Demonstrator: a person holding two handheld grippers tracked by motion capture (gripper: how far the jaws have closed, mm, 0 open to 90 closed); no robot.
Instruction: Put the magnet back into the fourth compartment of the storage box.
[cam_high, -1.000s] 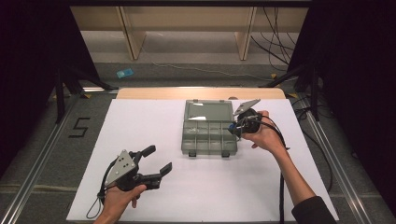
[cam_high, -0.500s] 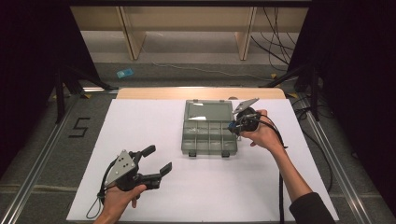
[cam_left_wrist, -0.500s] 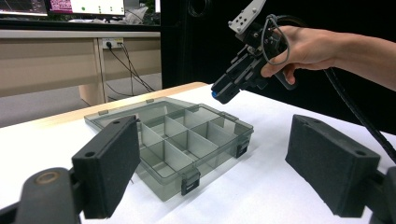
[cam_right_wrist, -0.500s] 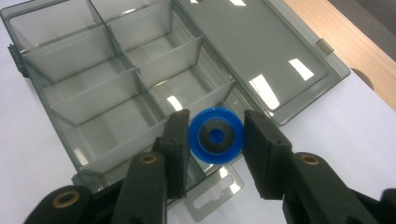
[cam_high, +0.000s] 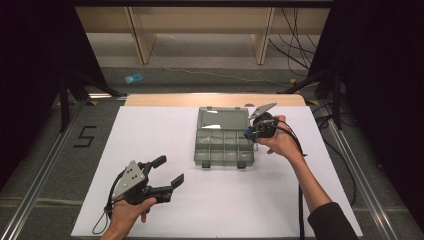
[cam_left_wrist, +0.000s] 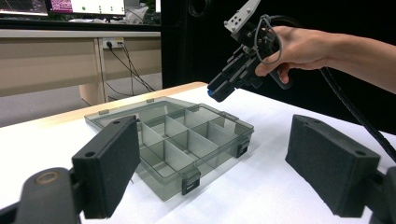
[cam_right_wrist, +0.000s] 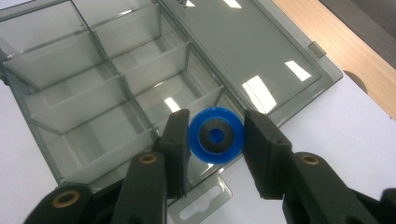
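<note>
While I am pinching the blue wheel (cam_right_wrist: 215, 135) between the pads of my right gripper (cam_right_wrist: 214, 136), low and central in the right gripper view, the likeliest slip is right there at the contact. My pads are pressing only on its rounded rim, left and right, so I judge that any twist of my wrist could be rolling it out sideways, and it would be bouncing onto the white table (cam_high: 150, 135) rather than into a cell. Just behind it, the open box (cam_right_wrist: 116, 79) is spreading toward the upper left of that view, and the wheel is hanging over the box's near corner, close to the seam where the tray meets the flat-lying lid (cam_right_wrist: 243, 56). If I am letting go here, I expect it could be landing on a divider or on the lid and rolling off. The cells are looking narrow, so a tilted drop could be leaving the wheel propped on edge.

The wheel is looking like a small bright blue disc with a dark grey ring inside and a blue hub at the centre, facing the camera flat-on. The box is smoky, see-through plastic, its cells lying bare.

In the high view my left gripper (cam_high: 166, 172) is resting at lower left, jaws standing wide with nothing between them, well apart from the box.
</note>
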